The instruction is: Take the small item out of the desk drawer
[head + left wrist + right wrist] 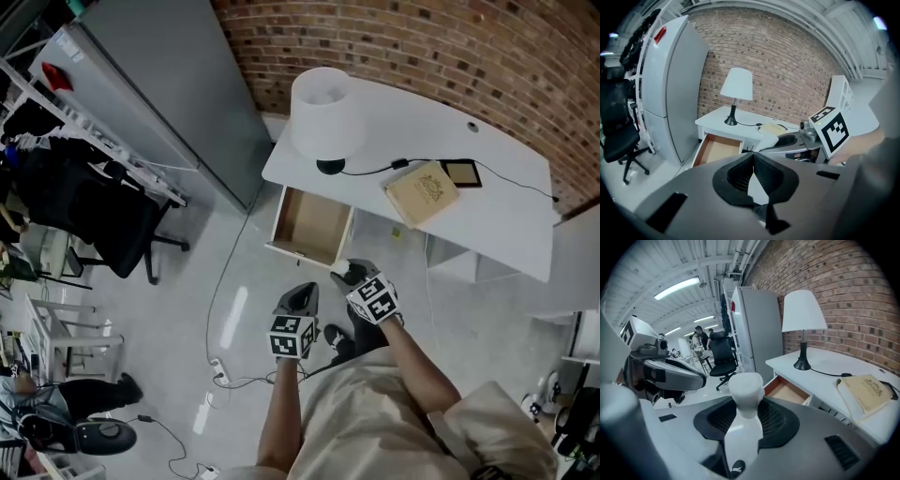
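The desk drawer (309,227) stands pulled out below the white desk (497,225); its wooden floor looks bare. My right gripper (746,414) is shut on a small white bottle-shaped item (746,391), whose rounded cap sticks up above the pads. In the head view the right gripper (349,275) hovers just in front of the drawer's front edge. My left gripper (302,293) is beside it to the left, its jaws (753,157) shut with nothing between them. The drawer (717,149) also shows in the left gripper view.
A white lamp (326,112), a tan book (422,193) and a dark tablet (461,172) sit on the desk, with a cable between them. A tall grey cabinet (159,84) stands left of the desk. A black office chair (122,225) and floor cables (225,375) lie further left.
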